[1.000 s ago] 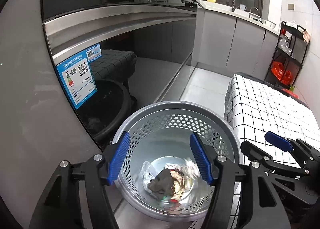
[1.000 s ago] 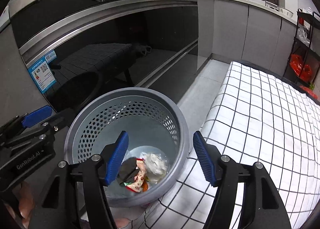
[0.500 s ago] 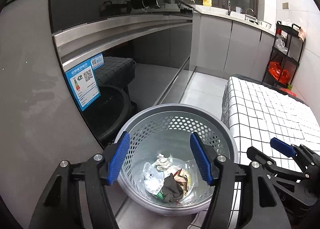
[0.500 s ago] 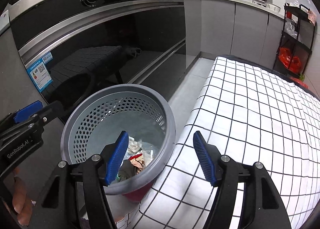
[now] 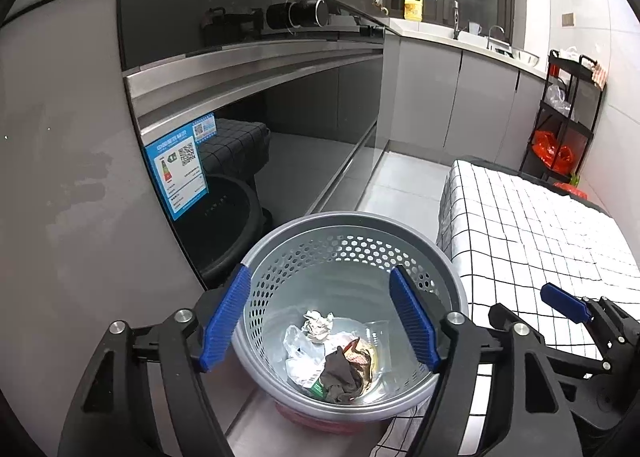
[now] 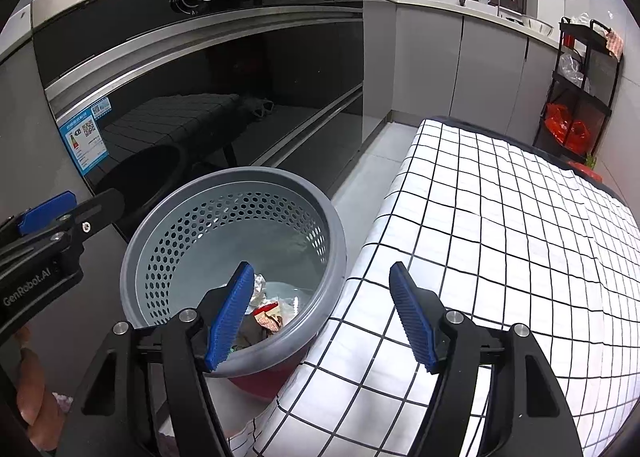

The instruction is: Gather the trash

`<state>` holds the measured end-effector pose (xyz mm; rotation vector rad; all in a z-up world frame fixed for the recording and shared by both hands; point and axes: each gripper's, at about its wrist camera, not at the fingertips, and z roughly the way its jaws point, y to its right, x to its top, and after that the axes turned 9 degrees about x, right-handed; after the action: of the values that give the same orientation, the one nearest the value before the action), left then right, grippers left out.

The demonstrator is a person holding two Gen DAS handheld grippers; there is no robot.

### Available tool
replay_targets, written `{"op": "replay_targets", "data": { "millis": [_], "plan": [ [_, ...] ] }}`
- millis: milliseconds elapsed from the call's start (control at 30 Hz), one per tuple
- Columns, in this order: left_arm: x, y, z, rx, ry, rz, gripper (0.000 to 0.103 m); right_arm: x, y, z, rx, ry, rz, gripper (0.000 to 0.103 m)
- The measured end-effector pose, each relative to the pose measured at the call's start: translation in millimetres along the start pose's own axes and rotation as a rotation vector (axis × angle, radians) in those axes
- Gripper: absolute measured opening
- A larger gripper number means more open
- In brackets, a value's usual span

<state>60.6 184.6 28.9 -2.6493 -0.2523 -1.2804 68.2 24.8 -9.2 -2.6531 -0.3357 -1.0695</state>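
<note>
While the left tongs [image 5: 326, 317] are opening with nothing between them above the bin [image 5: 448, 277], the right tongs [image 6: 322, 317] hang released and empty; trash [image 5: 340, 357] sits at the bin's bottom, beside the checkered surface [image 6: 500, 237].

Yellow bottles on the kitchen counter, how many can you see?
1. A yellow bottle stands on the far counter by the window, left of the tap. Others may be hidden.

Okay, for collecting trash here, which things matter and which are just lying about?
Belongs to the job:
grey perforated bin
crumpled trash inside it
left gripper, jaws opening, holding nothing
right gripper, empty

Just lying about:
checkered cloth
yellow bottle
black rack
blue label
</note>
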Motion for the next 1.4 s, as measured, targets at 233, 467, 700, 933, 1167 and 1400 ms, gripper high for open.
{"op": "replay_targets", "data": {
  "millis": [233, 467, 700, 933, 1167, 1400],
  "plan": [
    [1, -1, -2, 0.002, 0.007, -0.008, 0.08, 0, -1, 0, -0.011, -0.001, 0.01, 0.069],
    [2, 1, -4, 0.022, 0.018, -0.002, 0.09, -2, -5, -4, -0.022, 0.005, 0.01, 0.072],
    [1, 1, -7, 0.047, 0.026, 0.005, 0.096, -6, -7, -5, -0.032, 0.005, 0.019, 0.073],
    [2, -2, -5, 0.053, 0.022, -0.004, 0.096, -6, -6, -7, -0.03, 0.009, 0.037, 0.073],
    [2, -3, -4, 0.065, 0.016, -0.003, 0.096, -7, -10, -7, -0.033, 0.01, 0.027, 0.073],
    [2, -3, -2, 0.084, 0.007, -0.013, 0.096, -7, -13, -8, -0.037, 0.012, 0.018, 0.073]
  ]
}}
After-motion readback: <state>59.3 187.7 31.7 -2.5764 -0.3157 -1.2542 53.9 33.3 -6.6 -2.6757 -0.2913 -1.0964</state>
